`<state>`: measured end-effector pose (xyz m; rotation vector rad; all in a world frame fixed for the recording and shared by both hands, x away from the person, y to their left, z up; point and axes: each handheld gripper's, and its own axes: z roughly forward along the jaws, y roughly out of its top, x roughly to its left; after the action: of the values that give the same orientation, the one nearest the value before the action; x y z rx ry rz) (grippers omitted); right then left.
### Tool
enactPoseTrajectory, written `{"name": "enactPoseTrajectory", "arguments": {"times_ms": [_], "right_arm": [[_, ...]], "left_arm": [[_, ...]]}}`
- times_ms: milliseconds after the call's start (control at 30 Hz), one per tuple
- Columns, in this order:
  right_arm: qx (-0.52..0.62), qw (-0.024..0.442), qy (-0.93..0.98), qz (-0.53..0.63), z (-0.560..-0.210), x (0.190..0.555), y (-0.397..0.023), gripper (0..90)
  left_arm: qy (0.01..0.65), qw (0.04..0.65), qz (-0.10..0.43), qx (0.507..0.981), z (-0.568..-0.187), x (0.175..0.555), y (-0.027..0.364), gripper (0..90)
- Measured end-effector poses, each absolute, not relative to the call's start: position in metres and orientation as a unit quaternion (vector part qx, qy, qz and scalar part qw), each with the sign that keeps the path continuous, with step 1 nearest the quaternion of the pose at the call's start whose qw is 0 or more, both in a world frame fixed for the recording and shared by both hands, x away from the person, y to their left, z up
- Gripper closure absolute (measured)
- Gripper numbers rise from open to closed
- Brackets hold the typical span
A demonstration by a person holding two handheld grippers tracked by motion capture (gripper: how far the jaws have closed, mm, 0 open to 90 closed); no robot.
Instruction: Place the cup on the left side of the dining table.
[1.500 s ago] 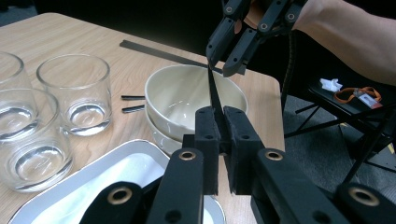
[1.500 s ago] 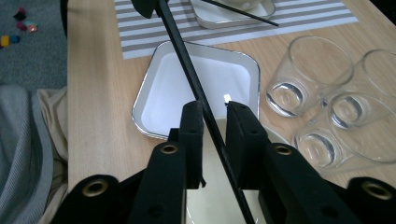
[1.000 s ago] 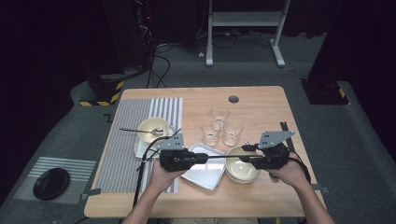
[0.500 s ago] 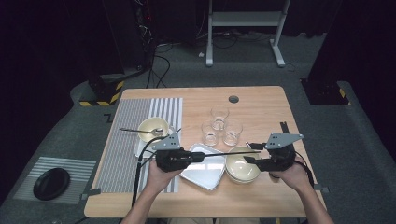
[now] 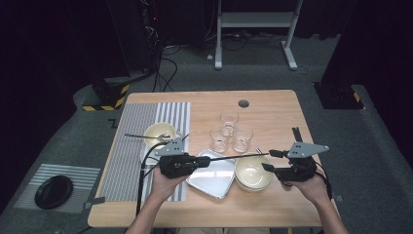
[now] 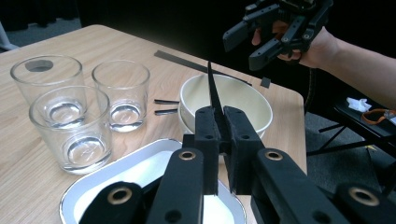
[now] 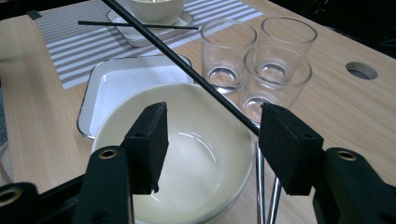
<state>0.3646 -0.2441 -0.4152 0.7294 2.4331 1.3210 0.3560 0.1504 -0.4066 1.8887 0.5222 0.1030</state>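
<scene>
Meanwhile the left gripper (image 5: 204, 161) stayed clamped on a chopstick (image 5: 234, 156) over the bowl (image 5: 252, 171) — the right gripper's (image 5: 269, 160) jaws had just been opening, nothing between them.

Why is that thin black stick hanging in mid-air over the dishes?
The left gripper clamps one end of the black chopstick, so it juts level above the cream bowl. The right gripper has just been opening, jaws apart, nothing pinched. Nothing is spilled.

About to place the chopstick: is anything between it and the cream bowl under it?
Nothing visible. The left gripper holds the chopstick above the tray, its tip over the open bowl; the right gripper has just opened and stands clear.
</scene>
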Motion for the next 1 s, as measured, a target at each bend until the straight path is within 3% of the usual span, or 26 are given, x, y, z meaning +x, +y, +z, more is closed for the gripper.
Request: {"name": "enactPoseTrajectory", "arguments": {"times_ms": [1000], "right_arm": [[0.301,0.149,0.817,0.469,-0.435,0.360,-0.271,41.9]], "left_arm": [[0.246,0.575,0.078,0.777,-0.401,0.351,0.173,84.7]]}}
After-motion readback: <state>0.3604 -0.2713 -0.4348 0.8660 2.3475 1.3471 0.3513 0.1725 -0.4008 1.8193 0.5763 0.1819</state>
